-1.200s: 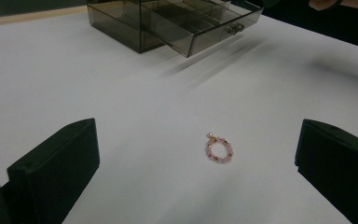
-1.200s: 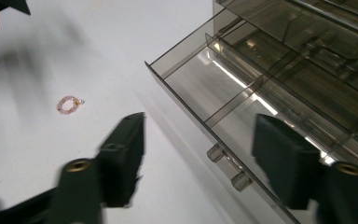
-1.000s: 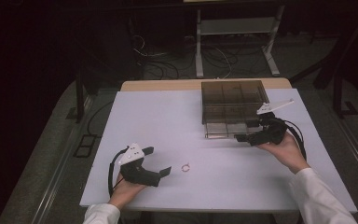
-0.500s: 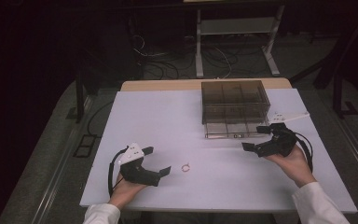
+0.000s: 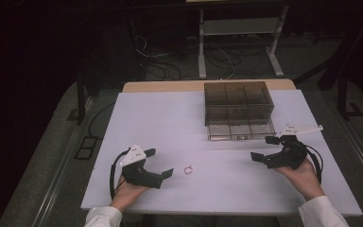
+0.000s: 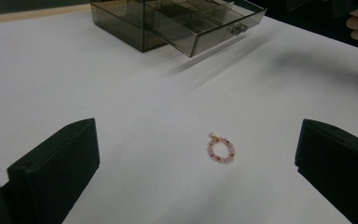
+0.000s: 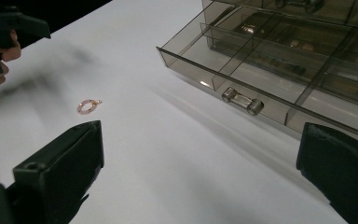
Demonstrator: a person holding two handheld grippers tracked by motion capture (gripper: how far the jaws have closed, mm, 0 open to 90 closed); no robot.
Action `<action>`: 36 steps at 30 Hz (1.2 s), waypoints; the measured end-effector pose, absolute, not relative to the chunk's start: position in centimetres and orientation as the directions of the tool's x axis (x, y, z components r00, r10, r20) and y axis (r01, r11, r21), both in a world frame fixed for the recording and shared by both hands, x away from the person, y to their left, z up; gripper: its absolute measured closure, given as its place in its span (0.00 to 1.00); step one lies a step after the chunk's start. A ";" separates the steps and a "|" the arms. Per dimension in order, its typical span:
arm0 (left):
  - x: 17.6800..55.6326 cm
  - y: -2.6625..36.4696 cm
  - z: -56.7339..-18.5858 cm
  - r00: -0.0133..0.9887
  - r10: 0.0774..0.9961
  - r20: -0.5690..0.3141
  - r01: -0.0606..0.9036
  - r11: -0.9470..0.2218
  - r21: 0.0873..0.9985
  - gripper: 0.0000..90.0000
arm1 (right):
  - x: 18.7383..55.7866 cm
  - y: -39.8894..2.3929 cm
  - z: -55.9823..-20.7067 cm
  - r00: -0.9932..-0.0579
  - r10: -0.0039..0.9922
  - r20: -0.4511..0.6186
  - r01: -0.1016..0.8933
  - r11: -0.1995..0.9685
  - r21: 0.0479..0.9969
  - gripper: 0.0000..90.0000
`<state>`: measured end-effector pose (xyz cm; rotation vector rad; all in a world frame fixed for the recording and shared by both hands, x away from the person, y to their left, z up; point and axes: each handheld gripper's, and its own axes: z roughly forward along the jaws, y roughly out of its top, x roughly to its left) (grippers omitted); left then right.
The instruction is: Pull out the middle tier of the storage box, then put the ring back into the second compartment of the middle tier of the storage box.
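Jaws on both the left gripper (image 5: 163, 165) and right gripper (image 5: 263, 150) gape wide, holding nothing. Bead ring (image 6: 221, 150) is tiny and flat on the table (image 5: 170, 118); a shallow pinch could flick it away from the open drawer (image 7: 242, 79).

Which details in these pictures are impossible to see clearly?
- Ring: too small in the high view to make out its beads.
- Box back: cut off by the top edge, left claw view.
- Small items in the drawer: dim behind tinted walls, right claw view.
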<state>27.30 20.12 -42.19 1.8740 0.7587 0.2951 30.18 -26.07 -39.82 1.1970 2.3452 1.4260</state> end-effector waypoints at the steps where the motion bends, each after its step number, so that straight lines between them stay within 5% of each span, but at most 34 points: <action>1: 27.3 20.1 -42.2 0.769 0.624 -0.137 0.368 -0.257 0.894 0.00 | 30.0 -26.2 -39.9 -0.670 0.693 0.266 0.551 0.224 0.804 0.00; 36: 28.5 17.6 -39.7 0.822 0.554 -0.129 0.368 -0.344 0.864 0.00 | 25.5 -29.3 -42.7 -0.585 0.755 0.296 0.557 0.109 0.823 0.00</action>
